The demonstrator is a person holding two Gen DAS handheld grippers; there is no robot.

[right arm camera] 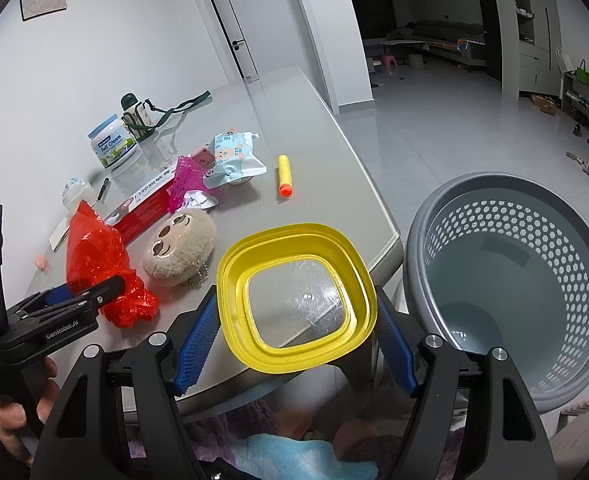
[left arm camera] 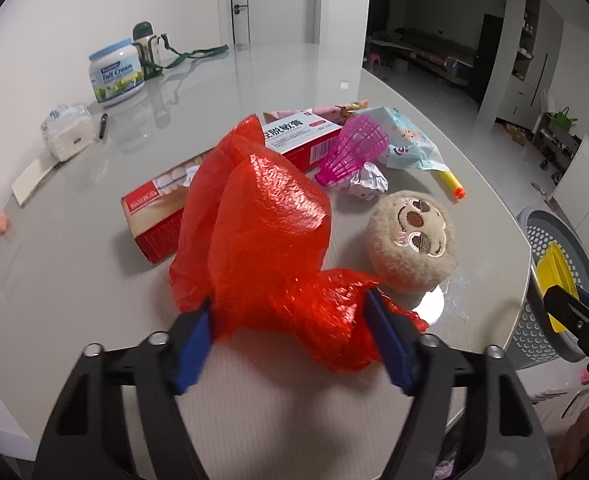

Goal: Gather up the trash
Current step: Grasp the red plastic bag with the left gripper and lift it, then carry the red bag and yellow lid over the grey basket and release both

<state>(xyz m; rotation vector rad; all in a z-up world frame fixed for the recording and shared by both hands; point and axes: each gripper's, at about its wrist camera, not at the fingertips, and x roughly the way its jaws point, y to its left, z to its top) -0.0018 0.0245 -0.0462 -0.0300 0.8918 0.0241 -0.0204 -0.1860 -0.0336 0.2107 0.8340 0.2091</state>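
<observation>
Our left tool (left arm camera: 290, 320) is clenched on the crumpled red plastic bag (left arm camera: 262, 240), at the near edge of the table (left arm camera: 74, 260) beside the plush sloth toy (left arm camera: 412, 240). Our right tool (right arm camera: 298, 320) grips the yellow square lid (right arm camera: 294, 296) over the table corner, beside the grey perforated basket (right arm camera: 510, 280).

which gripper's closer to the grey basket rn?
Right. The right gripper, shut on the yellow lid, sits at the table edge right beside the grey basket. The left gripper, shut on the red bag, is over the table, farther from it.
</observation>
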